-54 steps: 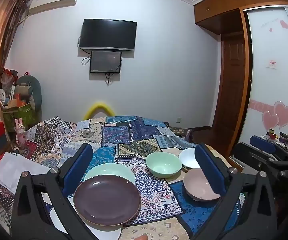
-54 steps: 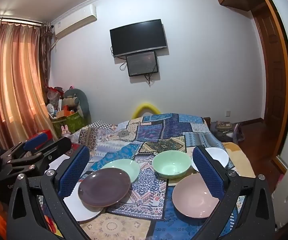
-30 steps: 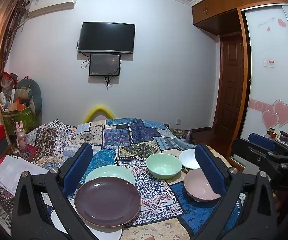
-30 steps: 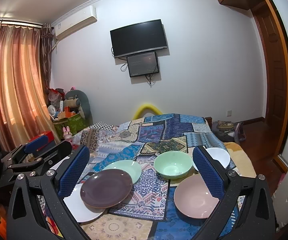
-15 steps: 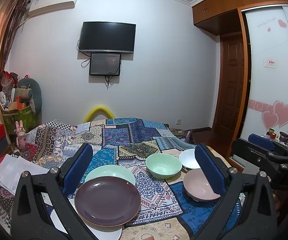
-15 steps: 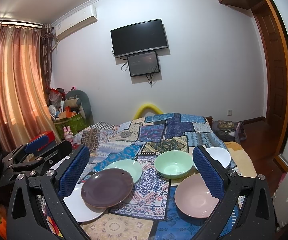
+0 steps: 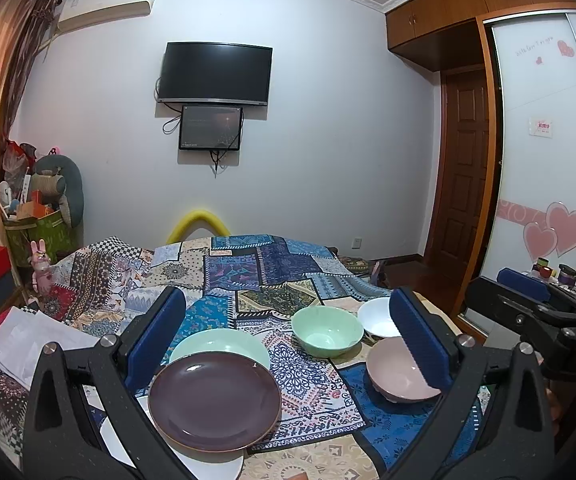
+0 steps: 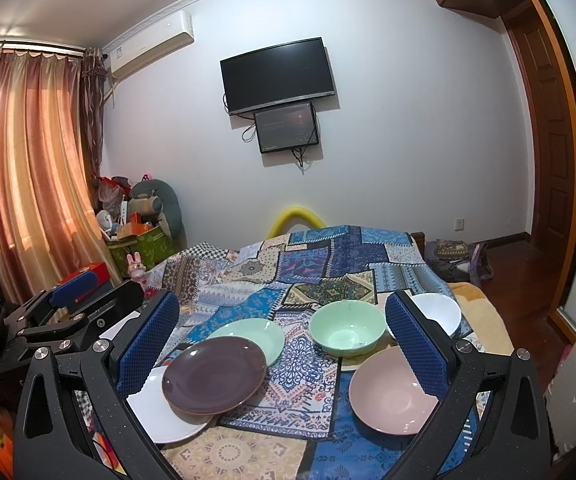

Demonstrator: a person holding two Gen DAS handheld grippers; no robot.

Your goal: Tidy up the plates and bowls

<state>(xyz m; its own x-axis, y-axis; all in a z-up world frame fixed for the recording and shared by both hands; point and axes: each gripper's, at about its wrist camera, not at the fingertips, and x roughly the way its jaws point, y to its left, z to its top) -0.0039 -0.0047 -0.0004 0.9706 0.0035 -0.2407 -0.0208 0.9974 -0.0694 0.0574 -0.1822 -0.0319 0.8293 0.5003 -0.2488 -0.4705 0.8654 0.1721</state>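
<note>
On the patchwork cloth, a purple plate overlaps a white plate in front and a pale green plate behind. To the right sit a green bowl, a white bowl and a pink bowl. My left gripper hovers open over the near plates. My right gripper is open too, above the dishes and touching nothing.
A patchwork cloth covers the bed-like surface. White papers lie at its left edge. A green bin of clutter and curtains stand left; a wardrobe and door are to the right.
Both views have shifted only slightly; the dishes lie where they were and both grippers remain open.
</note>
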